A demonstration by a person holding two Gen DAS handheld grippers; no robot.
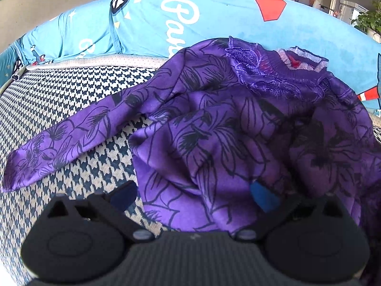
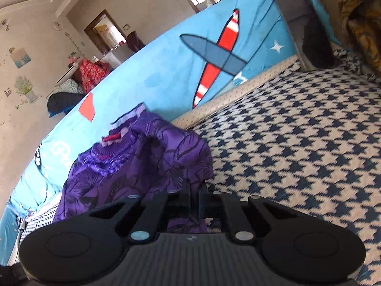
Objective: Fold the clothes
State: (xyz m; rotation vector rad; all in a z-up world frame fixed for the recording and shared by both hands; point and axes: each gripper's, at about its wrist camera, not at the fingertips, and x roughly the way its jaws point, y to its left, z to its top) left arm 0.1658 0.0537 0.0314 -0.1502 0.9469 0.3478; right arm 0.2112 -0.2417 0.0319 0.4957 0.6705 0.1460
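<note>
A purple garment (image 1: 214, 128) with black flower outlines and a lace collar lies crumpled on the houndstooth seat; one sleeve (image 1: 59, 143) stretches out to the left. My left gripper (image 1: 193, 196) is open, its blue-padded fingers (image 1: 123, 195) wide apart, and a fold of the purple cloth lies between them. In the right wrist view the purple garment (image 2: 147, 162) is heaped at the left. My right gripper (image 2: 194, 190) is shut, its fingers together on the garment's right edge, and cloth hangs under the tips.
The houndstooth cover (image 2: 297, 155) spreads to the right. A blue blanket (image 1: 214, 16) with white lettering and a plane print covers the backrest behind the garment. A dark cushion (image 2: 314, 43) and a patterned throw (image 2: 362, 23) sit at the far right end.
</note>
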